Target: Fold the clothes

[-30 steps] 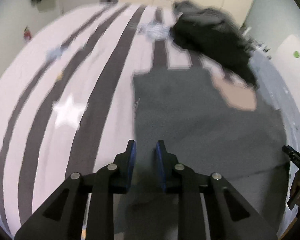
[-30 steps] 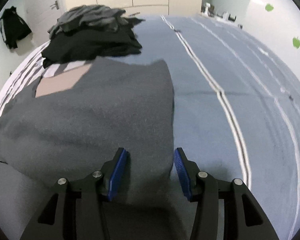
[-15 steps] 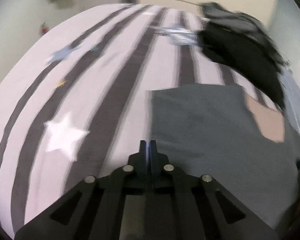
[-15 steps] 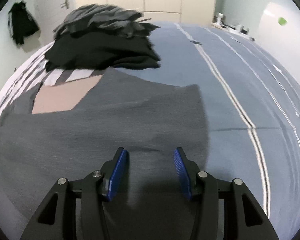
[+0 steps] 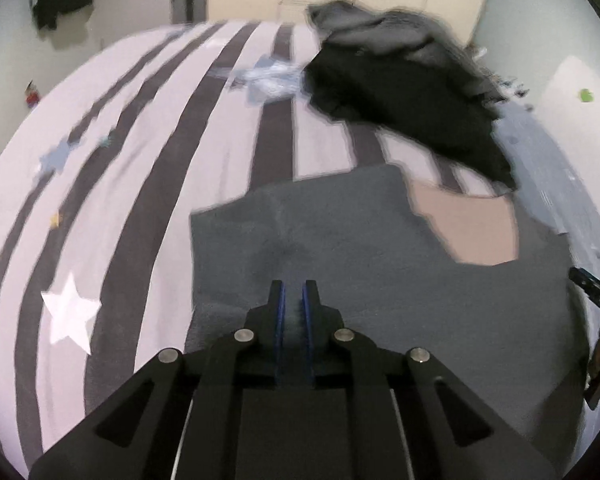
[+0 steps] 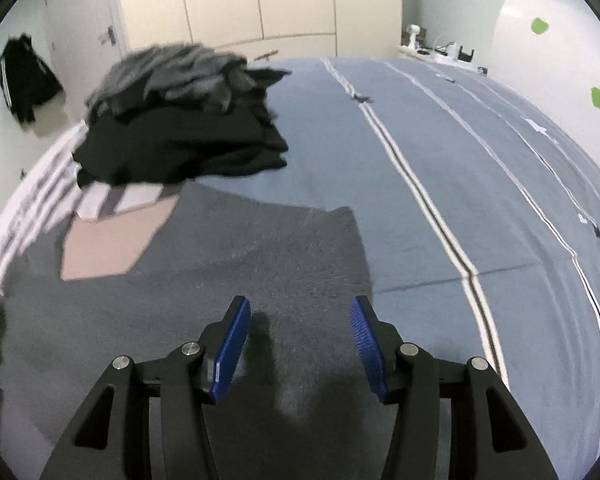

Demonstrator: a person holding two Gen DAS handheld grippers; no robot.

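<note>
A grey garment (image 5: pixel 380 272) with a beige patch (image 5: pixel 472 228) lies spread on the bed; it also shows in the right wrist view (image 6: pixel 220 280). My left gripper (image 5: pixel 293 300) is nearly shut, with a narrow gap, and grey fabric shows between its pads, near the garment's left edge. My right gripper (image 6: pixel 298 328) is open and empty just above the garment's right part, near its right edge. The right gripper's tip also shows at the right rim of the left wrist view (image 5: pixel 592 288).
A pile of black and grey clothes (image 6: pixel 180 128) sits behind the garment; it also shows in the left wrist view (image 5: pixel 404 92). The bed cover is white with dark stripes and stars (image 5: pixel 72 312) on the left, blue with thin stripes (image 6: pixel 460 200) on the right. Wardrobes (image 6: pixel 260 0) stand behind.
My left gripper closed from open to nearly shut and now has a fold of the grey garment between its pads. The right gripper shifted left over the garment and stays open.
</note>
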